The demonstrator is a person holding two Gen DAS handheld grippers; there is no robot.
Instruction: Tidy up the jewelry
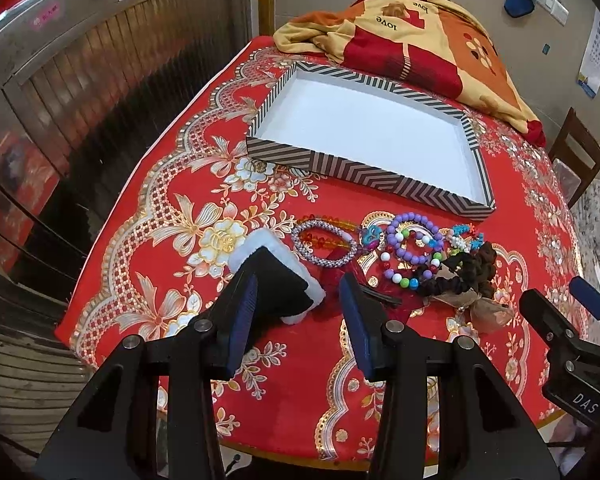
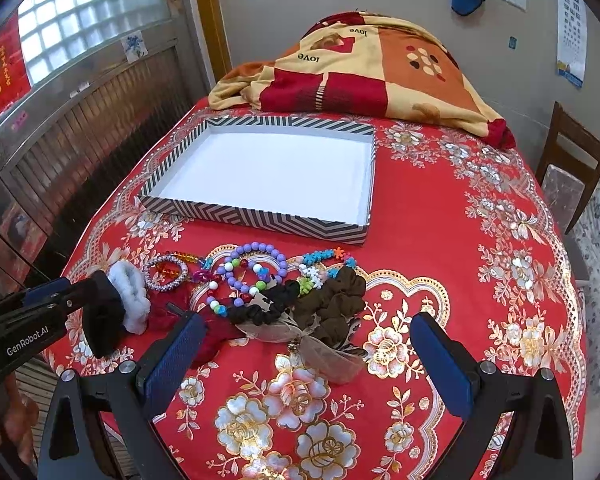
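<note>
Left tool (image 1: 300, 304) spread, scrunchie (image 1: 278, 276) at 11 o'clock unpinched; right tool (image 2: 306, 354) spread. Tangled bracelets (image 1: 414, 246) risk being dragged.

The left gripper (image 1: 298, 300) fingers cover part of the black-and-white scrunchie (image 1: 278, 268); the red bow (image 2: 212, 340) beneath the right finger seems half hidden

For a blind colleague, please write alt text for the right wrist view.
Open right tongs hover over a pile of beaded bracelets and dark fabric scrunchies on a red floral tablecloth. Behind the pile sits an empty striped cardboard tray.
</note>
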